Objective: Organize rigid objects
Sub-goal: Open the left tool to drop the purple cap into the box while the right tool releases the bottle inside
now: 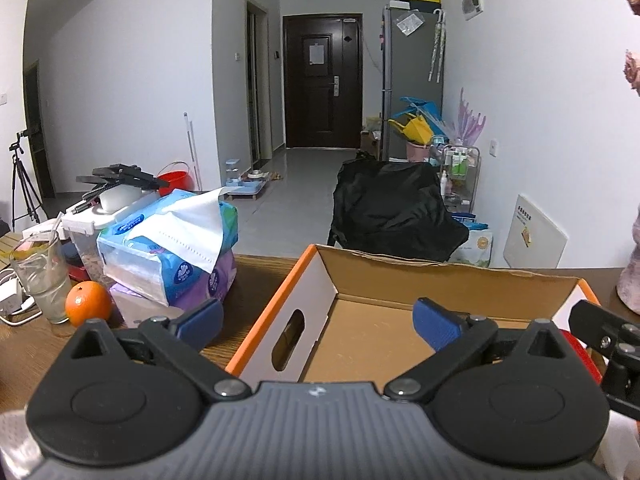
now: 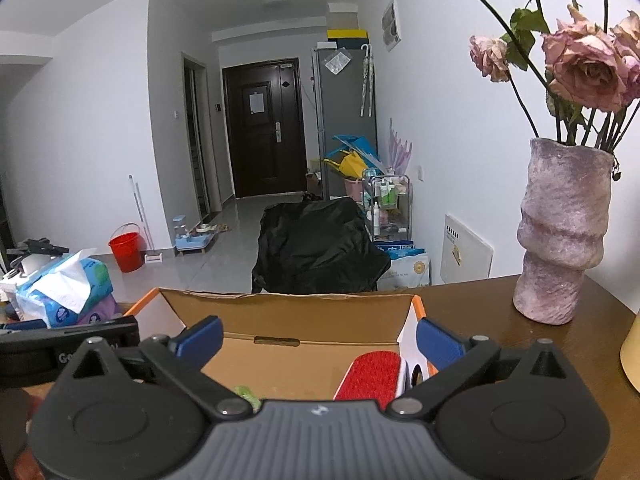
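Both grippers are standing fully spread and grasping nothing. The left gripper is hovering over the cardboard box's left wall. The right gripper is hovering over the same box on the desk, where a red lint brush is lying inside against the right wall.

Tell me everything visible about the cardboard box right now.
The cardboard box is open-topped, brown inside with orange edges and white end walls pierced by oval hand-holes. It sits flat on the dark wooden table, its rim slightly ragged. A red-faced brush lies inside by its right end, something green nearer the middle.
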A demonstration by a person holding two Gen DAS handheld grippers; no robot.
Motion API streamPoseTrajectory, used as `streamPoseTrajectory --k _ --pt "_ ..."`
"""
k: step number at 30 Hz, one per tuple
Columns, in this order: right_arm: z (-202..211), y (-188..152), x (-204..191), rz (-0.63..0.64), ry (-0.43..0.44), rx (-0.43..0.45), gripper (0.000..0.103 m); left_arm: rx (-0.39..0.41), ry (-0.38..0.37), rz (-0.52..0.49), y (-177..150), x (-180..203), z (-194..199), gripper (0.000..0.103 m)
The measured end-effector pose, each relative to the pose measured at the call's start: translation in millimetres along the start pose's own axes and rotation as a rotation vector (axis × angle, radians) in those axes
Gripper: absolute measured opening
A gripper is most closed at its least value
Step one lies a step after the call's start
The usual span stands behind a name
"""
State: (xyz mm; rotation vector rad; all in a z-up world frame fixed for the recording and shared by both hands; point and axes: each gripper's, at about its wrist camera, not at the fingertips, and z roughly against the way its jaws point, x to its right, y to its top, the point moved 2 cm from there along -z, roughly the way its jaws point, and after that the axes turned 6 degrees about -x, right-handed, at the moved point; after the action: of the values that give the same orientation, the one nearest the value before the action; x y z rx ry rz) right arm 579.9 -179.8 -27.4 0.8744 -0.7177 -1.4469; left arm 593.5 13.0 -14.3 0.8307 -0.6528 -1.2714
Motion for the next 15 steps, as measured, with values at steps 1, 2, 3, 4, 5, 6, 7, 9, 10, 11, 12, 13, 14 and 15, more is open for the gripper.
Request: streamPoseTrajectory --k 1,2,3,4,5,6,7,9,10,11,12,13,14,15 --pt "3 0 0 0.003 0.002 0.003 0.103 0.005 -0.001 -0.002 0 0 3 0.103" --pt "5 -1 0 0.006 0.004 0.005 0.103 0.011 -0.002 -0.003 -1 0 6 0.103" --pt "9 -1 0 0.011 0.009 0.006 0.103 0.016 -0.005 -0.005 -1 0 10 0.103" --pt "11 -1 0 0.012 0.012 0.009 0.103 0.021 -0.008 -0.006 -2 0 13 0.103" --pt "15 -1 0 0.014 0.014 0.014 0.103 0.025 -0.01 -0.006 -2 -1 17 0.103" --pt "18 -2 0 0.015 0.016 0.019 0.103 0.028 -0.012 -0.006 -3 -2 20 0.103" --pt "22 -2 0 0.016 0.018 0.023 0.103 0.031 -0.014 -0.006 -3 -2 24 0.103" --pt "29 -3 1 0.014 0.023 0.031 0.103 0.035 -0.022 -0.007 -5 -3 30 0.103" --pt "33 -4 2 0.014 0.026 0.035 0.103 0.035 -0.023 -0.008 -6 -4 33 0.103" --pt "37 -5 2 0.015 0.029 0.04 0.103 0.035 -0.024 -0.01 -8 -4 36 0.103" --pt "42 -5 2 0.016 0.032 0.045 0.103 0.034 -0.025 -0.012 -9 -5 39 0.103" --pt "45 -7 3 0.019 0.033 0.049 0.103 0.034 -0.026 -0.015 -11 -6 43 0.103" --pt "50 -8 3 0.022 0.034 0.054 0.103 0.034 -0.027 -0.017 -12 -7 46 0.103" --pt "54 -9 3 0.026 0.035 0.058 0.103 0.033 -0.027 -0.02 -14 -7 49 0.103"
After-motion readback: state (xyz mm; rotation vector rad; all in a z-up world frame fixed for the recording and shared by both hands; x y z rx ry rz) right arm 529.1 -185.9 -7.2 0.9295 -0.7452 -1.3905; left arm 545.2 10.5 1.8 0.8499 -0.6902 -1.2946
